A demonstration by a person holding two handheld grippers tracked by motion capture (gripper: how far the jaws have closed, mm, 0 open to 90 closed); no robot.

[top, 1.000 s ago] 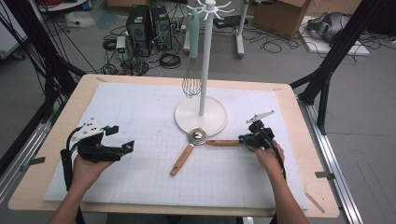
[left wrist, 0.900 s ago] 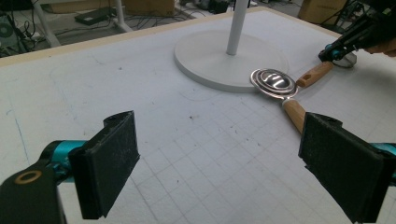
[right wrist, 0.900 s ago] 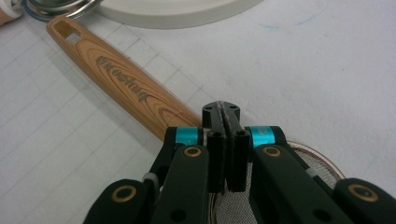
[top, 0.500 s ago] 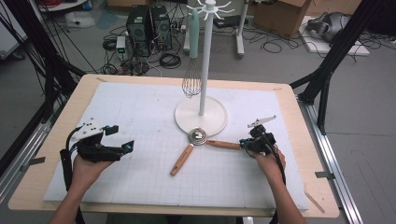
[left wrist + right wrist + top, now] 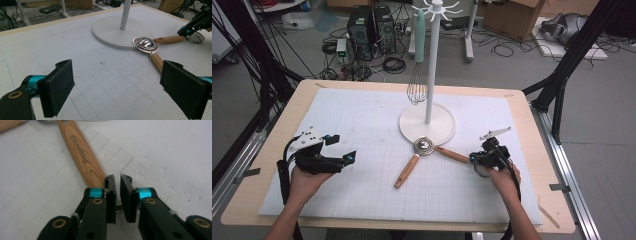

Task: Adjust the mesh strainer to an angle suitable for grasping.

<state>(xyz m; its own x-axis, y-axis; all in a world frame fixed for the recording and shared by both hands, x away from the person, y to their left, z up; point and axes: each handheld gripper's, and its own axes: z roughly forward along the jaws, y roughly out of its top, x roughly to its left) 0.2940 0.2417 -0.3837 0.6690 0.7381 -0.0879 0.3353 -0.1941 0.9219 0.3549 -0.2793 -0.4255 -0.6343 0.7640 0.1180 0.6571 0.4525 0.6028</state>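
White gridded matting covers our table. At centre we count two wooden-handled utensils, bowls stacked against the stand base; one whisk hangs above. Right tongs sit at the right handle's tip; their jaws have just been opening, a narrow gap with nothing between. At left, left tongs gape wide, empty.

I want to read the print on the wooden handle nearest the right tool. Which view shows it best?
The right gripper view: the handle lies close, its print visible. The high view and left gripper view show it small and far off.
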